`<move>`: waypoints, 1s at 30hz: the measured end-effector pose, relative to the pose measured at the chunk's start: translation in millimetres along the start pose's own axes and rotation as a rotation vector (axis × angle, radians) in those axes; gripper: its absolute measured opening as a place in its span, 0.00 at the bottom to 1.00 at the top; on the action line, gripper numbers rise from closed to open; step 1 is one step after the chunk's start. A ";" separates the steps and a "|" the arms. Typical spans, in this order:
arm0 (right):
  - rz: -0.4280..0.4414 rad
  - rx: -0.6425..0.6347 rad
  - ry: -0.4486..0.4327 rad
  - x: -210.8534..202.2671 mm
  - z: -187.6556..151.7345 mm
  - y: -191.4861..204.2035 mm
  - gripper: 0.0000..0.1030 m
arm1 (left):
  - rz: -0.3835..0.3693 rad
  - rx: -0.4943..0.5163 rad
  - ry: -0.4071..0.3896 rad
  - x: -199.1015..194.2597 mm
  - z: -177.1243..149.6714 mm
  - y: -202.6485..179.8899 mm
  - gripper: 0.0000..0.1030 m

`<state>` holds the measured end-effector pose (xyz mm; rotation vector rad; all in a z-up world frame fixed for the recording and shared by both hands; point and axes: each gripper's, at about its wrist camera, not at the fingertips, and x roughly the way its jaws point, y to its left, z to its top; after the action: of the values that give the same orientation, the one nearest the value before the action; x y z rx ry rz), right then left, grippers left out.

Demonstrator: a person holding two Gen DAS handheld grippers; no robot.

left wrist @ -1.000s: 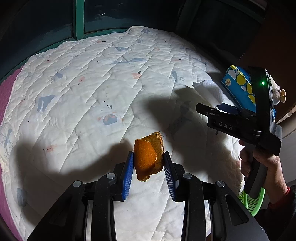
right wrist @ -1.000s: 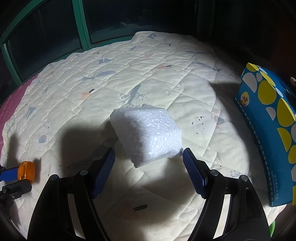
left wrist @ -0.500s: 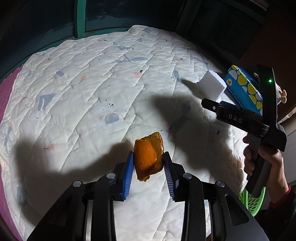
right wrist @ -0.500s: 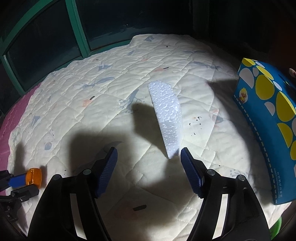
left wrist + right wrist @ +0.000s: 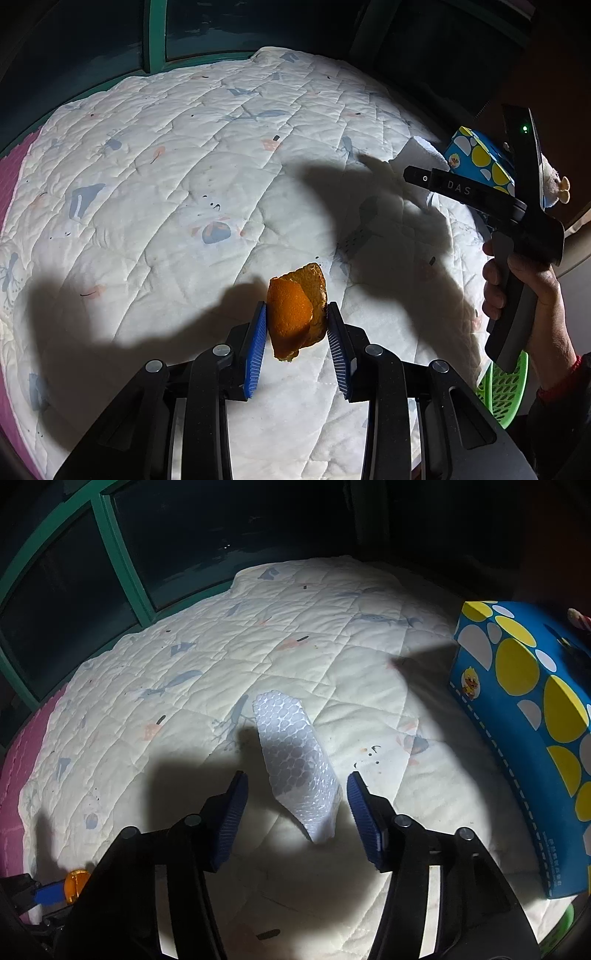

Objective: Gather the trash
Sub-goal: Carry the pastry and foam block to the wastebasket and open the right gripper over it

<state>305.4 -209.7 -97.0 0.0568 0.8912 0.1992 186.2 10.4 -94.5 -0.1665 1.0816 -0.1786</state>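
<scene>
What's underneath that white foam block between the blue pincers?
Beneath the foam block lies only the quilted bedspread, darkened by shadow. The patch directly under the block is covered, so anything there stays unseen.

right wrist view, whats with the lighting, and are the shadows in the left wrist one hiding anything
Right wrist view: one hard light pools on the quilt, corners fall black, gripper shadow dims the foam piece. Left wrist view: same spotlight, fisheye bulge; dark gripper shadows cross the quilt, yet the orange peel stays bright and sharp.
</scene>
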 end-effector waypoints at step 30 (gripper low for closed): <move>0.026 0.063 -0.105 -139.6 -101.7 -10.3 0.31 | -0.083 0.104 -0.035 -34.2 -32.0 -59.8 0.31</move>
<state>142.5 -250.6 -55.2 0.1363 0.7923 0.1912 138.4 -41.6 -66.6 -0.1211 1.0290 -0.3052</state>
